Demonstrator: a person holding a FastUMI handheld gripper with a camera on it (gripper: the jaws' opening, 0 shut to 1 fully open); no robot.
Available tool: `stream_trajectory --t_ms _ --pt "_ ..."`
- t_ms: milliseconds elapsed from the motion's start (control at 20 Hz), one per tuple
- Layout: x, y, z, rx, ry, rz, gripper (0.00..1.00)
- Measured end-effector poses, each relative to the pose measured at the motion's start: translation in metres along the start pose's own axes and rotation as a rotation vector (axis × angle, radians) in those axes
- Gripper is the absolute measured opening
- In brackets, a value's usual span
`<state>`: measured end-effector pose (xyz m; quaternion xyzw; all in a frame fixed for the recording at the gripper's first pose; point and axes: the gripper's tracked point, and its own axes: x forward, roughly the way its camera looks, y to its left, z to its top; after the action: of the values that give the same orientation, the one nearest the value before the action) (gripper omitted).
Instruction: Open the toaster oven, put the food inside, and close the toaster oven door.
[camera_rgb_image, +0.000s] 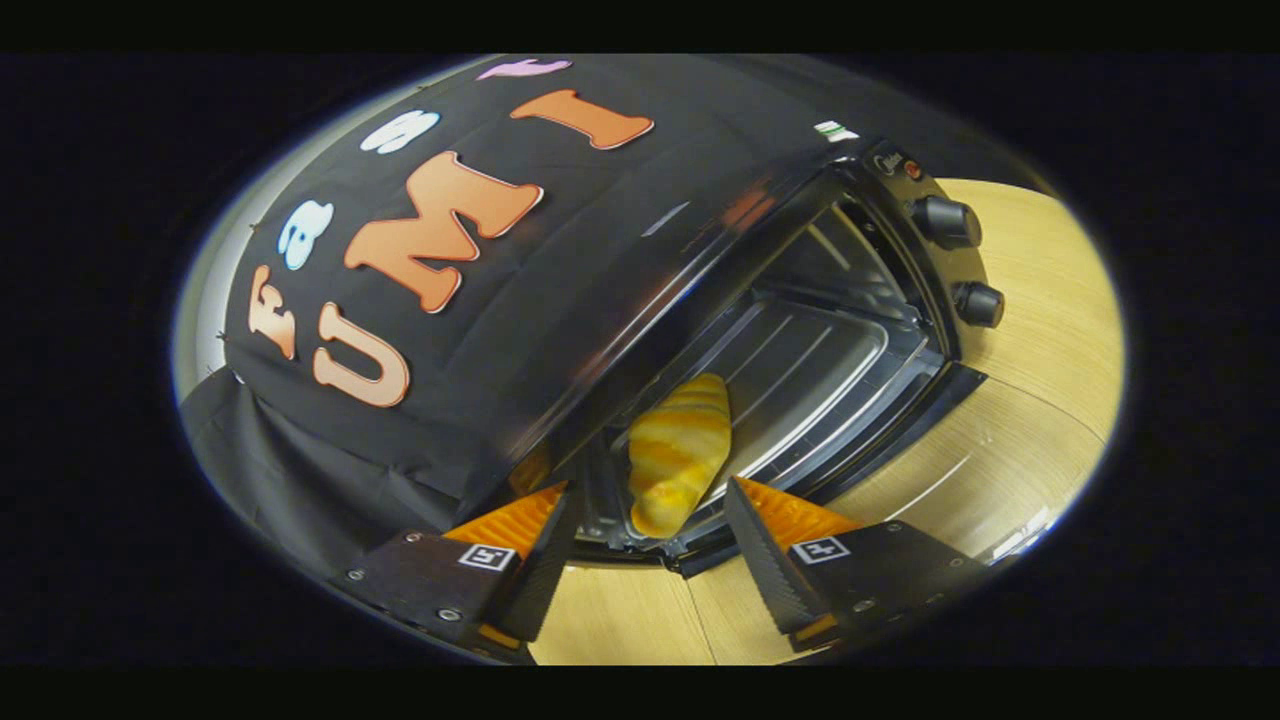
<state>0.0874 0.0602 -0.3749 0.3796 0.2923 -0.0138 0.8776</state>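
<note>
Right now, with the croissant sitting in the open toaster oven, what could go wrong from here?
1. The croissant lies near the front edge of the tray, just ahead of the open gripper; pulling back carelessly might drag it out.
2. The toaster oven door is folded down; closing it could pinch the croissant if it overhangs.
3. The fingers flank the opening and may clip the door.

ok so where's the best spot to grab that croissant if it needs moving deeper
Grip the yellow-orange striped croissant across its thick middle, coming from the open front of the black toaster oven. It lies lengthwise on the oven tray, near tip just ahead of the open hand-held gripper, so its fingers could probably straddle its curved sides.
</note>
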Motion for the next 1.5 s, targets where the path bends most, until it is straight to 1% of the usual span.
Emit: stream_trajectory --t_ms 50,150,300,550,750,900,950,1150,1300,1500 --pt "-0.008 0.002 -0.001 -0.006 -0.003 0.005 0.91" --pt "-0.021 0.005 0.0 -0.03 -0.013 0.012 0.97" --pt "-0.042 0.006 -0.002 -0.069 -0.012 0.016 0.98" --pt "-0.08 -0.006 -0.015 -0.189 0.001 -0.019 0.98" --pt "-0.105 -0.028 -0.028 -0.359 0.026 -0.086 0.98" --pt "-0.123 -0.051 -0.037 -0.508 0.051 -0.161 0.98" --pt "-0.128 -0.057 -0.041 -0.537 0.058 -0.177 0.99" --pt "-0.14 -0.082 -0.051 -0.577 0.097 -0.24 0.99" --pt "-0.148 -0.102 -0.057 -0.635 0.135 -0.297 0.99" --pt "-0.153 -0.126 -0.065 -0.687 0.197 -0.352 0.99"
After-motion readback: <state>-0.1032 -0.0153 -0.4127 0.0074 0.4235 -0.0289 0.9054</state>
